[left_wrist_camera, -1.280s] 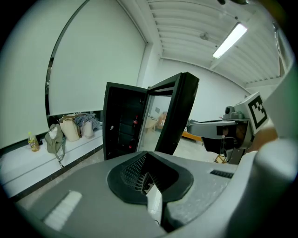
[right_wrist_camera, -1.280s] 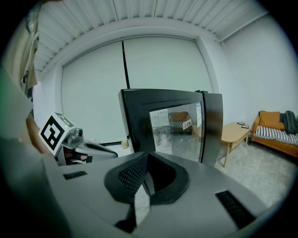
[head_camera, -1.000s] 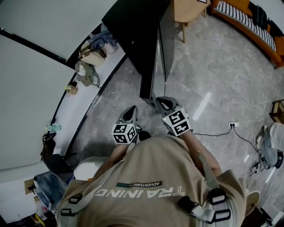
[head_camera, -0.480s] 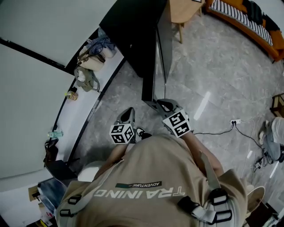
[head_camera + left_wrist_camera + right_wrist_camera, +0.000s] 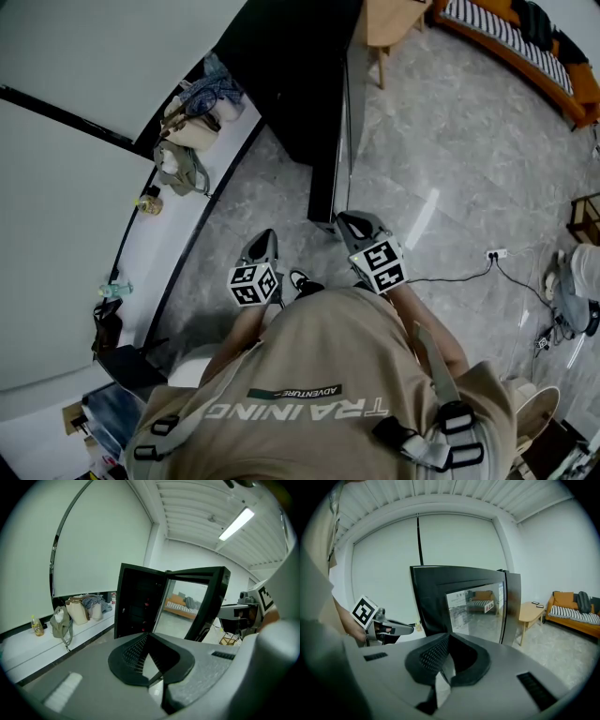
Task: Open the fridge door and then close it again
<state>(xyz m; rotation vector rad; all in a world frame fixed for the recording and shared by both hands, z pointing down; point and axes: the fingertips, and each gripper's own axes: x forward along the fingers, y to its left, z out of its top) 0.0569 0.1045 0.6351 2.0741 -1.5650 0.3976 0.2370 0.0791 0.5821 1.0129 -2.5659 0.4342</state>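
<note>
Currently the black fridge (image 5: 281,75) stands at the upper centre of the head view, its mirrored door (image 5: 342,131) standing open, angled out from the body towards the middle of the frame. The right gripper (image 5: 349,223) points at the door's lower free edge, just beside it, its jaws pressed together with nothing between them. The left gripper (image 5: 266,242) sits to its left in the frame, apart from the fridge, claw likewise closed and empty. Bags (image 5: 187,131) rest on a white ledge (image 5: 155,234) at upper left, and a cable (image 5: 450,278) trails across the grey floor (image 5: 441,141) at right
</note>
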